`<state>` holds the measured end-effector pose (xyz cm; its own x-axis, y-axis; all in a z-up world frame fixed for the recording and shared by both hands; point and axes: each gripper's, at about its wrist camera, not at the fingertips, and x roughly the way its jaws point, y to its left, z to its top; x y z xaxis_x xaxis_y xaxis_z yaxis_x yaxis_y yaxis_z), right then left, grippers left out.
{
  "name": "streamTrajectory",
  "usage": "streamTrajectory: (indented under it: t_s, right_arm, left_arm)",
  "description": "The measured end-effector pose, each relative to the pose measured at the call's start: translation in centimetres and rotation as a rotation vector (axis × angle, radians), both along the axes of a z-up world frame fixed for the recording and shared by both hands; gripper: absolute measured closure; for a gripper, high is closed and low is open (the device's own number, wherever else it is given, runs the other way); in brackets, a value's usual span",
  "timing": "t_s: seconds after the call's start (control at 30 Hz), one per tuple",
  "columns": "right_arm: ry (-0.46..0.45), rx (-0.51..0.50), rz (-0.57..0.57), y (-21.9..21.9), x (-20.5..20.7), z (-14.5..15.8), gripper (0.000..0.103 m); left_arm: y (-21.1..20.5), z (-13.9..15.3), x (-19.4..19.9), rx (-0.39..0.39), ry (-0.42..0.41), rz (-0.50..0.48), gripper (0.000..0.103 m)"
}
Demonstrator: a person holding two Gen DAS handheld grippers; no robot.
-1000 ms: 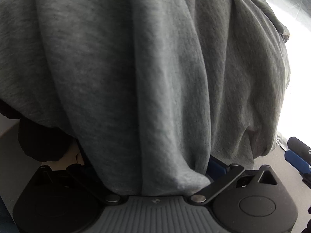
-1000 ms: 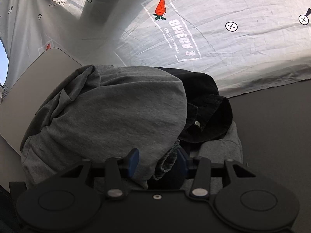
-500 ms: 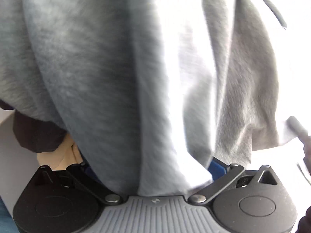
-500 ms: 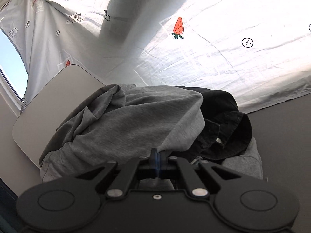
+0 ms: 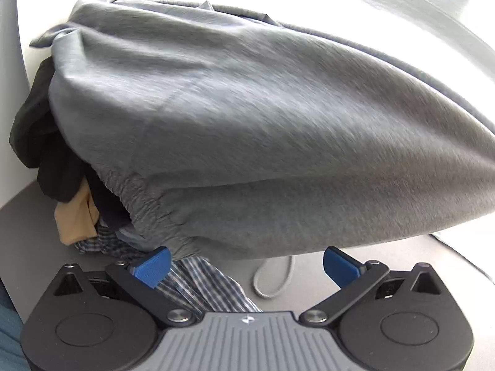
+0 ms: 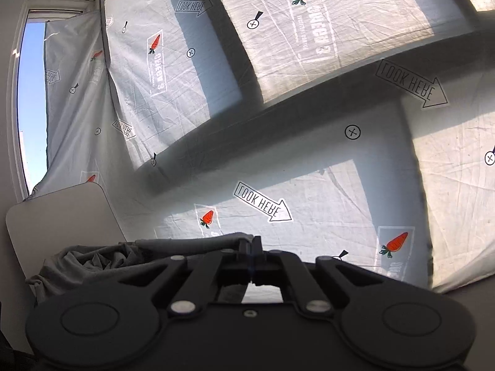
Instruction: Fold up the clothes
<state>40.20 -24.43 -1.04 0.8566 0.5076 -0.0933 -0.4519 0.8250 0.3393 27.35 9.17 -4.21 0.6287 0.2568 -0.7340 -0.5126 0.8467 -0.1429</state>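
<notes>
Grey sweatpants point(image 5: 263, 130) stretched taut, elastic waistband gathered at the lower left, raised over a clothes pile: black garment point(image 5: 40, 142), tan garment point(image 5: 75, 219), plaid shirt point(image 5: 201, 287). Left gripper point(image 5: 246, 262) spread wide, holding nothing. Right gripper point(image 6: 252, 249) clenched on the sweatpants' edge point(image 6: 191, 242), lifted before the carrot-print sheet point(image 6: 309, 185).

Clothes pile point(image 5: 247, 130) on grey table point(image 5: 402, 256)

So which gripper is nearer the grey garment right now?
Right. The right gripper is shut on the grey garment's edge, touching it. The left gripper is open just below the fabric, gripping nothing.
</notes>
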Motion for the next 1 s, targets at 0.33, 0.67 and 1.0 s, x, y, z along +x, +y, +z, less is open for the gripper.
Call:
streamTrajectory:
  t_s: [0.33,0.67,1.0]
  right_arm:
    - [0.313,-0.48,-0.501,-27.9,-8.7,-6.1,0.101]
    - [0.532,-0.462,-0.442,-31.1,-6.9,-14.4,0.079]
    - [0.449,-0.584,-0.216,-22.4,-0.2,-16.4,0.067]
  left_arm:
    - [-18.0,-5.1,-3.5,-0.135,0.04,-0.113,0.0]
    - [-26.3,-13.2,-0.9,-0.177,0.239,-0.162,0.0]
    - [-24.4,-16.2,2.8,-0.064,0.362,-0.14,0.0]
